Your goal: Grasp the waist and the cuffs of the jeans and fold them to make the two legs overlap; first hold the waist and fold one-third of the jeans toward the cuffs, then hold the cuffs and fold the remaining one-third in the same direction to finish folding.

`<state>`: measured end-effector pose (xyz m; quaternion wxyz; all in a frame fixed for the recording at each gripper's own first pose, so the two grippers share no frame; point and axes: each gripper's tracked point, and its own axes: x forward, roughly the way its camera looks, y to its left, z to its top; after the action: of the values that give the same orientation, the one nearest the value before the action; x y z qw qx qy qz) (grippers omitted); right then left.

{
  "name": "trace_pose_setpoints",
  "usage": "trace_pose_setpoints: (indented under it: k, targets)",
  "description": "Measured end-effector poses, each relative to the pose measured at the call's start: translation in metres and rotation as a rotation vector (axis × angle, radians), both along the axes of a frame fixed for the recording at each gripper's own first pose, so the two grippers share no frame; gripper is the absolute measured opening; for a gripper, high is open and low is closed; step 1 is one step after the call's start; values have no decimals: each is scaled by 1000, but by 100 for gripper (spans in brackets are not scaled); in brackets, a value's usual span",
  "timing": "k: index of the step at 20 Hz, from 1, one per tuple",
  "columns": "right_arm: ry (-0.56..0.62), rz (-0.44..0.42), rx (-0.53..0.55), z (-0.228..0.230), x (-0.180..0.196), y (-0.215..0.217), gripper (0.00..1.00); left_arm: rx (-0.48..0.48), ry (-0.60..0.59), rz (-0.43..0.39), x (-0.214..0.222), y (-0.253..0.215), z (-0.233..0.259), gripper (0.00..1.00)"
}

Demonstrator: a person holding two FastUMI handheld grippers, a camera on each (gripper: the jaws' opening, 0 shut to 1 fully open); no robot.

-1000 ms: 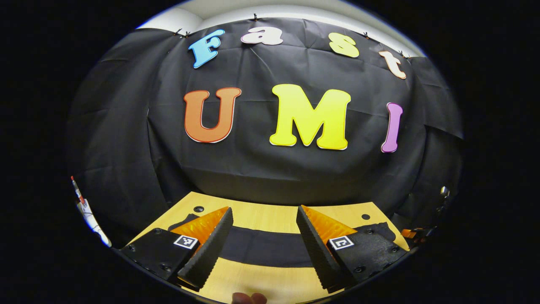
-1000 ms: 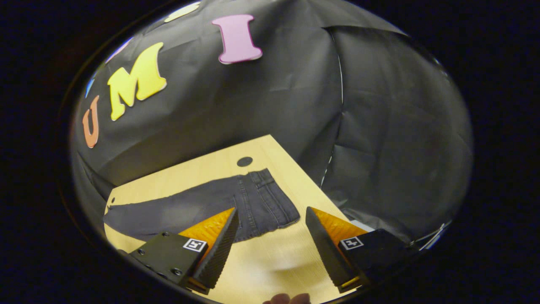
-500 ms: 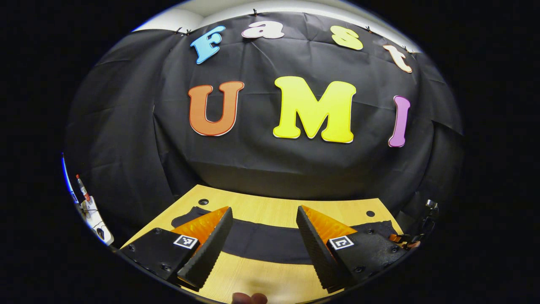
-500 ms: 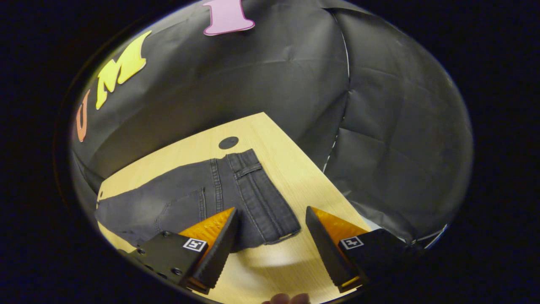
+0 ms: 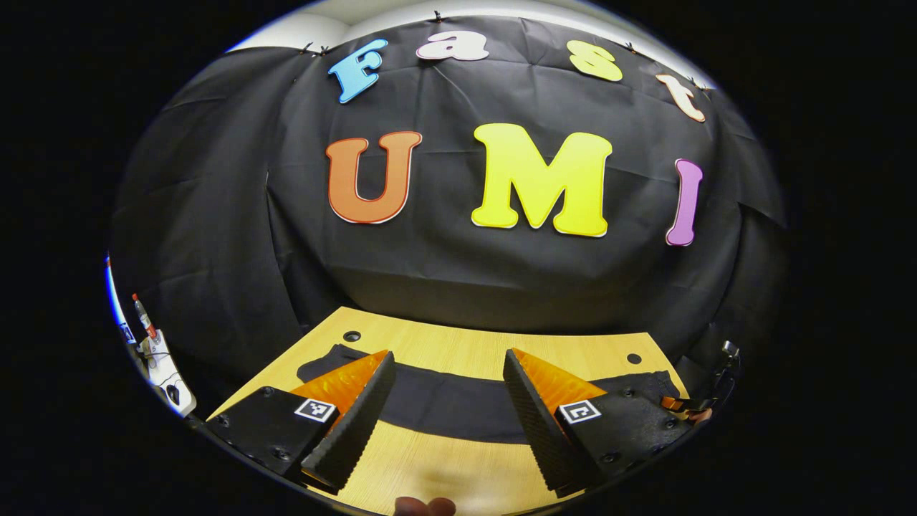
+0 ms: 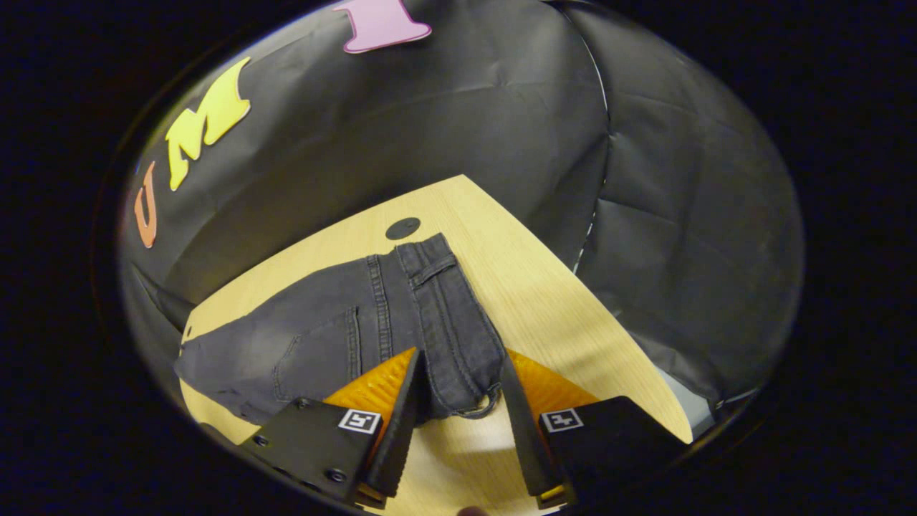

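Clearly the jeans (image 6: 372,322) lie flat across the worktop (image 6: 530,265), the waist end with its belt loop toward the round hole (image 6: 402,228) near the worktop's far edge, the legs running away from that hole toward the opposite end. In the right gripper view, the right hand-held gripper (image 6: 458,423) has its fingers part-way in, straddling the near corner of the waistband (image 6: 458,358); whether they press the cloth yet I cannot tell, though a gap seems to remain. In the left gripper view, the left hand-held gripper (image 5: 448,423) stands wide above the worktop, with nothing between its fingers and the dark band of jeans (image 5: 444,408) lying just beyond the tips. Denim like this should be fairly heavy and limp, with a stiffer, thicker waistband that gives a firm bite and is unlikely to slip. The best holds look like the waistband corner and the matching cuff edge, since a pinch mid-leg would likely let the cloth sag.
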<state>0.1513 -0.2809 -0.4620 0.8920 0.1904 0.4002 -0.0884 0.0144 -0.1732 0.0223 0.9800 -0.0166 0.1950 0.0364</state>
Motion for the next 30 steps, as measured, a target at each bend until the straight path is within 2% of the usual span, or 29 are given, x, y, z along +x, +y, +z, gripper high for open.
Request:
trace_pose_setpoints:
  k: [2,4,6,9,12,17,19,21,22,25,28,29,30]
  targets:
    - [20,14,-4,2,-1,0,58,-15,4,11,-2,5,-2,97]
    - [20,36,-31,4,0,1,44,-22,1,22,-9,19,0,97]
    - [15,32,-60,11,0,0,24,-22,11,40,-14,30,-4,98]
    - [38,31,-70,16,-5,10,3,-36,11,79,-21,50,-6,98]
    - [29,23,-59,33,-6,12,3,-31,10,119,-30,73,-12,98]
    - [-58,54,-122,103,-2,33,3,-28,-13,173,-43,116,-21,97]
    - [-106,75,-145,135,13,48,3,-26,-32,193,-47,138,-23,97]
    - [-147,106,-172,169,10,81,0,-29,-50,212,-50,156,-25,98]
    - [-163,122,-185,184,10,96,3,-36,-60,218,-52,164,-25,98]
    - [-227,186,-185,228,14,159,2,-46,-85,222,-54,183,-25,98]
    - [-273,268,-169,254,23,240,2,-50,-102,219,-60,202,-25,97]
    - [-281,293,-163,261,39,251,2,-53,-107,211,-61,206,-24,97]
    - [-288,311,-158,263,39,272,2,-63,-117,196,-63,209,-23,97]
